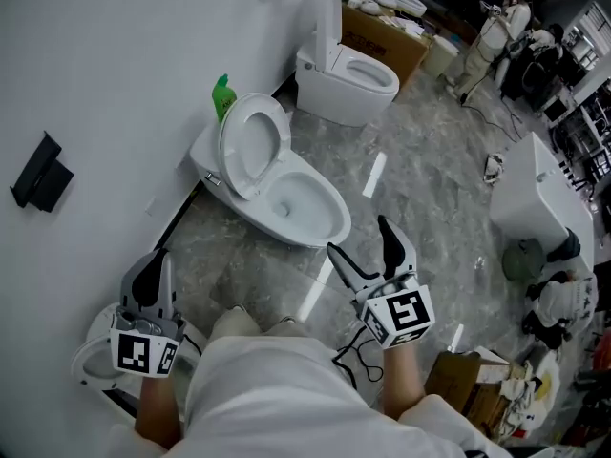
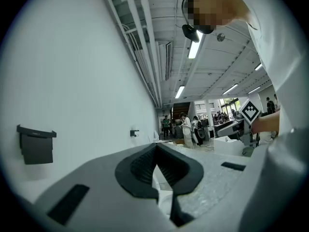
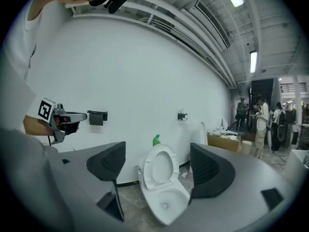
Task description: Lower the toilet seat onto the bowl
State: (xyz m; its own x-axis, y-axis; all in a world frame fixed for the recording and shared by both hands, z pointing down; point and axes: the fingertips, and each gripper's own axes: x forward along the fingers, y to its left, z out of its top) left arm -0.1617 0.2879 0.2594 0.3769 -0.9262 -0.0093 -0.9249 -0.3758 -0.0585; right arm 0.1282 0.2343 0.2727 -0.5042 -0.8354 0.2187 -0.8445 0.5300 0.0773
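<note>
White wall [image 1: 105,55] with the toilet bowl [image 1: 310,208] against it, well ahead of both grippers. Toilet seat [image 1: 250,144] is up, leaning back. Right gripper [image 1: 358,237]: jaws spread wide, nothing between them. Left gripper [image 1: 153,273]: clenched, empty. Green bottle [image 1: 222,96] behind the seat.

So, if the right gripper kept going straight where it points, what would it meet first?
Likely the raised toilet seat, or the bowl below it: the right gripper frames both between open jaws, nothing nearer.

left gripper [image 1: 156,260]: jaws together | right gripper [image 1: 356,237]: jaws apart, empty
</note>
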